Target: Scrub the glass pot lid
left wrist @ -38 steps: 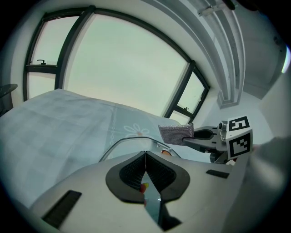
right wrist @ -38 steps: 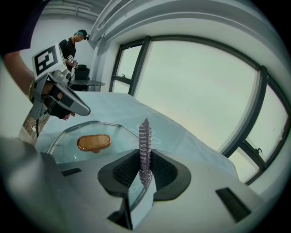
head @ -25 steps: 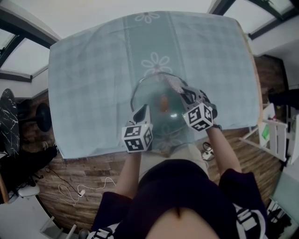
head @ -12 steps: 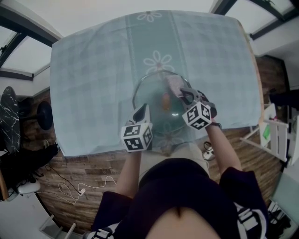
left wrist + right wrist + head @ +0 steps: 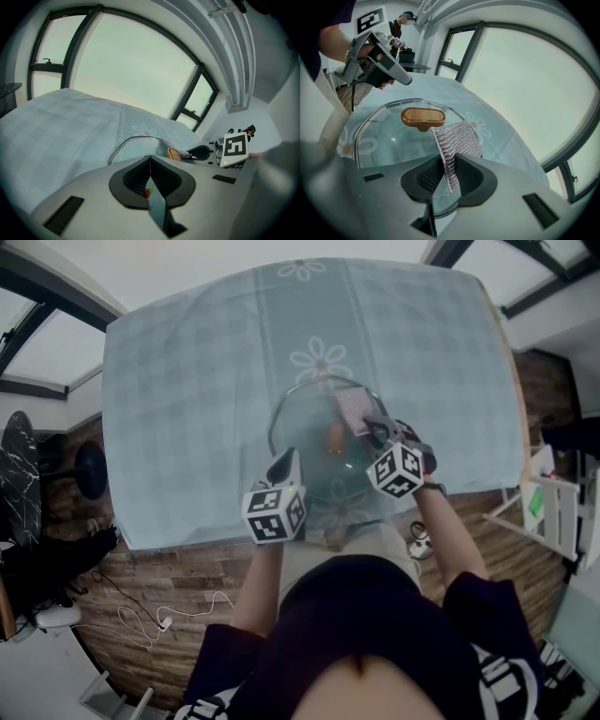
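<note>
1. Desk (image 5: 187, 381) under a pale checked tablecloth (image 5: 431, 352) fills most of the head view. There is wide bare room left, right and beyond the lid. The near edge runs by the person, with wood floor (image 5: 159, 577) below it.
2. Glass pot lid (image 5: 305, 432) lies knob-up on the desk, middle, toward the near edge. Judged stiff, breakable and slick, with a thin metal rim, so it is likely to skate on the tablecloth under a sideways push. Best hold is the knob or a pinch on the rim. Push away from the near edge.
3. Left gripper (image 5: 150, 161) has both jaws pressed together with nothing between them. Its tip sits at the lid's near-left rim, and I cannot tell if it touches.
4. Right gripper (image 5: 449, 164) is clamped on the scrub cloth, over the lid's right half.
5. Scrub cloth (image 5: 454, 140) is grey, ribbed and soft. Its free end drapes onto the glass just beside the knob.
6. Knob (image 5: 423, 117) is a brown oval at the lid's centre. It blocks straight strokes, so judged 1 pass each side around it.
</note>
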`<state>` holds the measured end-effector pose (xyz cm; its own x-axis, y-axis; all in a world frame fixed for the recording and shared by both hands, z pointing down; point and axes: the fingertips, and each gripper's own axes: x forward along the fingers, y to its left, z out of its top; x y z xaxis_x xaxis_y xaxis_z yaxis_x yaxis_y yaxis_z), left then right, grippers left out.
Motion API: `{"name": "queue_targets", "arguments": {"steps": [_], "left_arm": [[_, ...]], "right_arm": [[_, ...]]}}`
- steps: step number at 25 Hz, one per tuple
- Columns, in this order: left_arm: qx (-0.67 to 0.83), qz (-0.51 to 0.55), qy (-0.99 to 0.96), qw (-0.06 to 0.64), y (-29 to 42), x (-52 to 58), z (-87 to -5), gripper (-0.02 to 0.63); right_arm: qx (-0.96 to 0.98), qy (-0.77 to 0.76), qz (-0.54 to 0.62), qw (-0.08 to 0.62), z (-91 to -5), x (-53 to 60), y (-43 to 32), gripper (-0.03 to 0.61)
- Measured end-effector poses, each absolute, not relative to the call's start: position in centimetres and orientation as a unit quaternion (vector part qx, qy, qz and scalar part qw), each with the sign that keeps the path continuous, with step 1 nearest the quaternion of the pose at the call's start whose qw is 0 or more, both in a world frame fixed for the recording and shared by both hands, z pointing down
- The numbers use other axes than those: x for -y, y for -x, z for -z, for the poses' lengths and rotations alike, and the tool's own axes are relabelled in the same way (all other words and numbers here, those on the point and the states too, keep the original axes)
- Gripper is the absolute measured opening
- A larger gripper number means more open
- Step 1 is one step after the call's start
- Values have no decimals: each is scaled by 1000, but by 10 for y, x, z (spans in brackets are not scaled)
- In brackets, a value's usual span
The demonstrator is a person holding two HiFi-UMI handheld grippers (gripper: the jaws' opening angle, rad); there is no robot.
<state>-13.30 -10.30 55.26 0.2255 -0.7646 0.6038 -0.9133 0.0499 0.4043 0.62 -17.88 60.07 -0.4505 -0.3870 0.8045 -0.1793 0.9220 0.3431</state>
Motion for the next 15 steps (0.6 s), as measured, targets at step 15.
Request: {"name": "queue_targets", "arguments": {"steps": [15], "left_arm": [[601,-100,-696,380,130,85,-547,2]], "right_arm": [[838,-189,100,502,-601,148,-19,77]]}}
